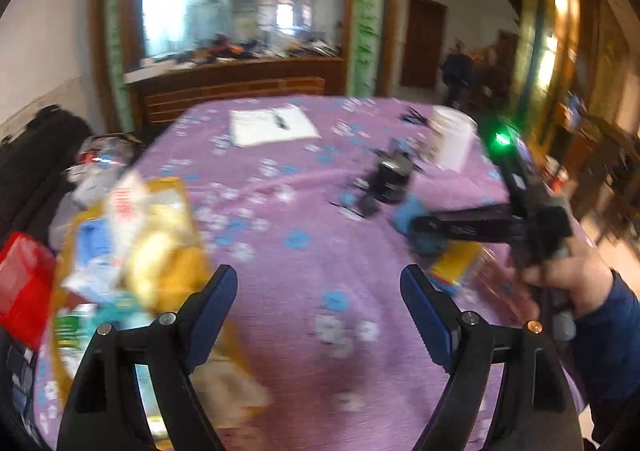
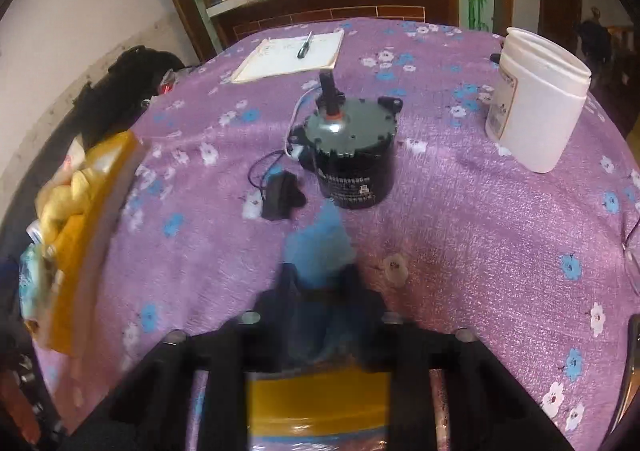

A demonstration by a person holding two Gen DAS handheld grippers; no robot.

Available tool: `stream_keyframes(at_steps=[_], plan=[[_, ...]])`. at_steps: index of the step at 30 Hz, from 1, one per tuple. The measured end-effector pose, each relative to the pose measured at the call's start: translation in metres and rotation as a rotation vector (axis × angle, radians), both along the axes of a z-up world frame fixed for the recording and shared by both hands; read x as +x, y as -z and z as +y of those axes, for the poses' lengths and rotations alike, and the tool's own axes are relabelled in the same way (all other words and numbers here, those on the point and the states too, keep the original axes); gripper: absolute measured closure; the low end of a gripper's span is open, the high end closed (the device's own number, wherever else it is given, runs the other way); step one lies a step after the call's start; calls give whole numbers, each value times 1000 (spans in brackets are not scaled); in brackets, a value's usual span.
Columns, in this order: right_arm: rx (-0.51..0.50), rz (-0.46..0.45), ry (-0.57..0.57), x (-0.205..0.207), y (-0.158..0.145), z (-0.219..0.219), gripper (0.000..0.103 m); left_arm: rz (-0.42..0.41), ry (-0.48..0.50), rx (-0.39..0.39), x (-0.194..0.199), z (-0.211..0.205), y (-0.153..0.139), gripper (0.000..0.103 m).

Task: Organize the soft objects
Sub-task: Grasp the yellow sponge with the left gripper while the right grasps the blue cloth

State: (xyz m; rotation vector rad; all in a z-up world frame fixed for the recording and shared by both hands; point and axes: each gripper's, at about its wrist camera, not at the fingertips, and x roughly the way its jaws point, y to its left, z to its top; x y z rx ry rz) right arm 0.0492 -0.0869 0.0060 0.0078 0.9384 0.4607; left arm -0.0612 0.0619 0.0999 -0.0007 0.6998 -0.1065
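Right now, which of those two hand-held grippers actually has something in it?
The right hand-held gripper: its jaws are closed on a soft blue item. The left hand-held gripper stands wide open over the purple tablecloth, with nothing between its fingers.

A soft light-blue piece (image 2: 320, 247), blurred, sits pinched upright at six o'clock. More soft things, a crumpled yellow cloth (image 2: 66, 203) among them, fill the yellow box (image 2: 92, 251) at nine o'clock.
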Motion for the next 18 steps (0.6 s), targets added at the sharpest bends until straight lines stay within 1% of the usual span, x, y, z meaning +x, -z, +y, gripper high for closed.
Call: stream_keyframes(at_steps=[1,2,4,5,7,8,9,10,11,12,14,16,18], plan=[[39,2,-5,-1,-3,-7,82,20,42,-2,5,-14,4,20],[74,-1,-9,-2,-8,-12,83,36,73,-2,9,-25,7,20],[172,-60,-11,-10,-28,-31,83,62,145,5,18,-48,12,20],[201,-83,-11,-13,-37,-37,83,73,176,13,21,-59,15,20],[264,-139,13,-18,-54,-59,83,110,246,44,31,-84,23,19],[294,-163,26,-20,-60,-70,83,126,281,59,36,-94,27,16],[319,-179,39,-19,-64,-81,83,140,306,87,43,-105,32,15],[343,-191,60,-18,-67,-95,83,156,318,120,48,-116,36,15],[358,-195,80,-17,-69,-103,83,171,338,133,53,-123,39,15],[372,-196,100,-14,-70,-110,83,185,364,131,60,-130,42,15],[406,-191,145,-11,-71,-126,83,211,378,129,72,-136,47,15],[427,-190,167,-11,-72,-130,83,244,412,121,86,-144,53,15],[438,-194,172,-13,-75,-134,83,263,410,135,97,-151,60,15]])
